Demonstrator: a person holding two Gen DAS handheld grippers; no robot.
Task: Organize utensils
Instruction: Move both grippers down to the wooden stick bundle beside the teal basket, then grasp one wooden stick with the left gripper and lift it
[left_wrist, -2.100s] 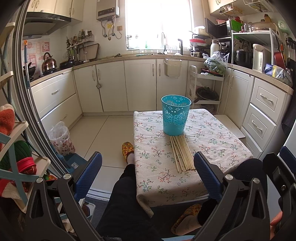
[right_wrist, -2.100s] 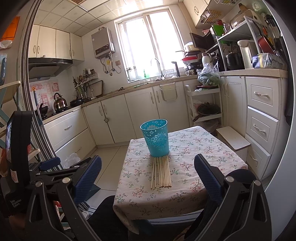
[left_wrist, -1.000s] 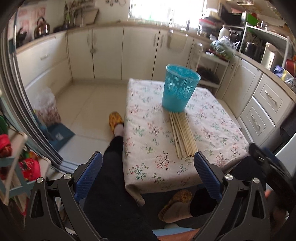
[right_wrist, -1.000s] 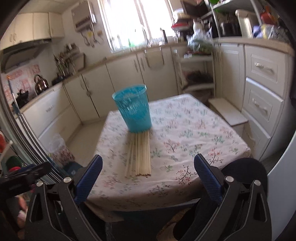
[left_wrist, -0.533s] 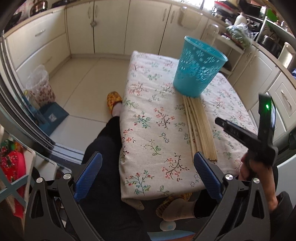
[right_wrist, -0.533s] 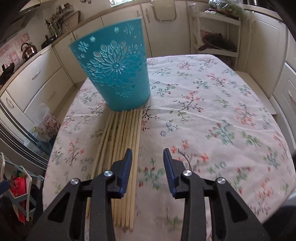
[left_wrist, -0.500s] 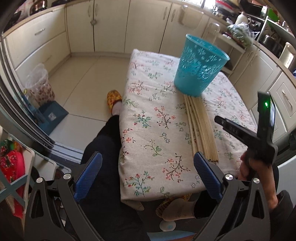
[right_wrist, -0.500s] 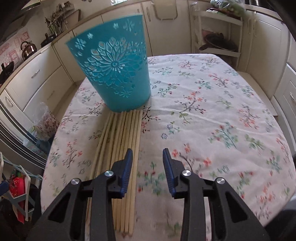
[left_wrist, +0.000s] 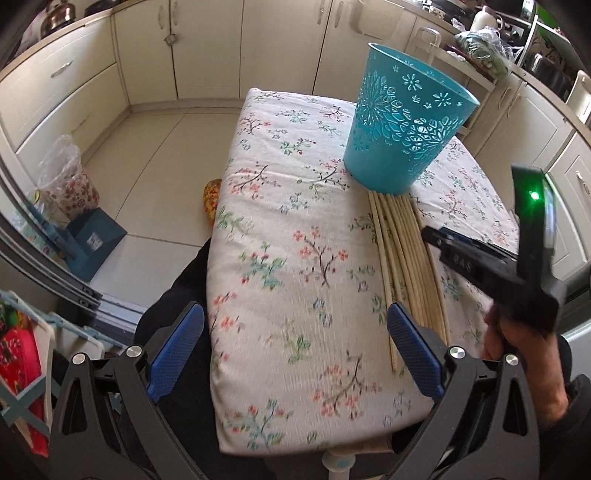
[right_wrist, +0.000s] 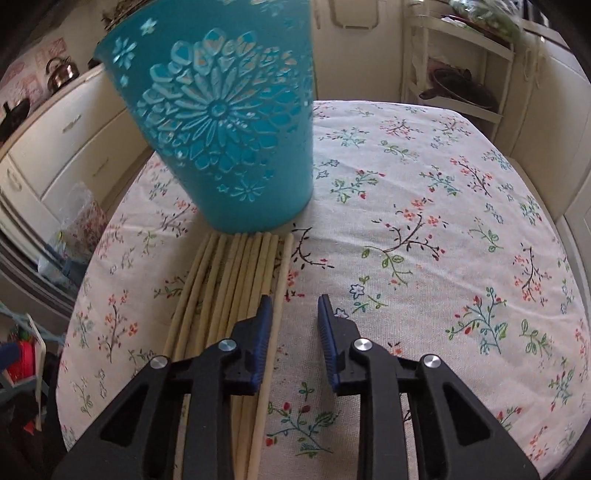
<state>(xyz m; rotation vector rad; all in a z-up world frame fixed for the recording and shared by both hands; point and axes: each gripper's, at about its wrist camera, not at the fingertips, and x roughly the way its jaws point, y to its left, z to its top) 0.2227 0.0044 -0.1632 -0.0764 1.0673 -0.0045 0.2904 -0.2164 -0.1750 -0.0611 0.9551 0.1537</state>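
Right gripper, parted and empty, sits nearest the chopsticks, rightmost stick running lengthwise inside its left finger toward the basket.

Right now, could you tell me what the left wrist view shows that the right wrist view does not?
Only the left wrist view shows the open left gripper back at the near table edge, the person's hand holding the right tool, and the basket's open rim. Only the right wrist view shows the right gripper open low beside the rightmost chopstick. Both show the teal basket on the floral tablecloth with the chopsticks lying against its base.
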